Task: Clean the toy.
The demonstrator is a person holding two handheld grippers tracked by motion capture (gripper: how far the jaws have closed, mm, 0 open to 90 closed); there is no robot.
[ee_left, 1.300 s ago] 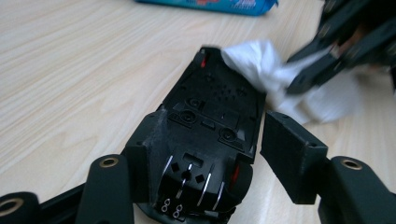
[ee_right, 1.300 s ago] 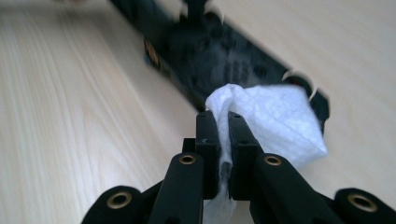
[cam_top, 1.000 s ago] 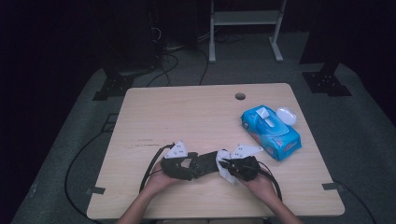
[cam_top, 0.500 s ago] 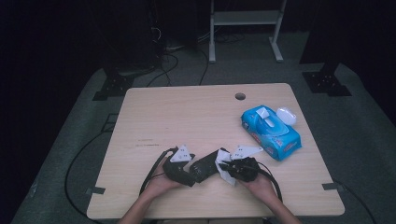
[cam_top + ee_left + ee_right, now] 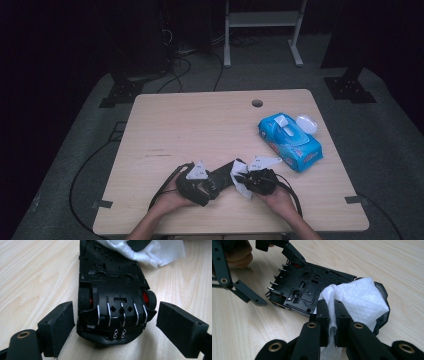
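Dark lab: bare table [image 5: 200,120], floor cables [image 5: 185,65], stand [image 5: 262,30].

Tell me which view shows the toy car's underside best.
The left gripper view: the black toy car lies belly-up, close, between open jaws. The right gripper view shows it partly covered by the white wipe. The high view shows it small and dark.

Wooden table [image 5: 200,120], grey floor [image 5: 380,140], dark room

claws: black, square pads [image 5: 186,331] | rivets: brass | top plates: grey, three-cornered | cables: black
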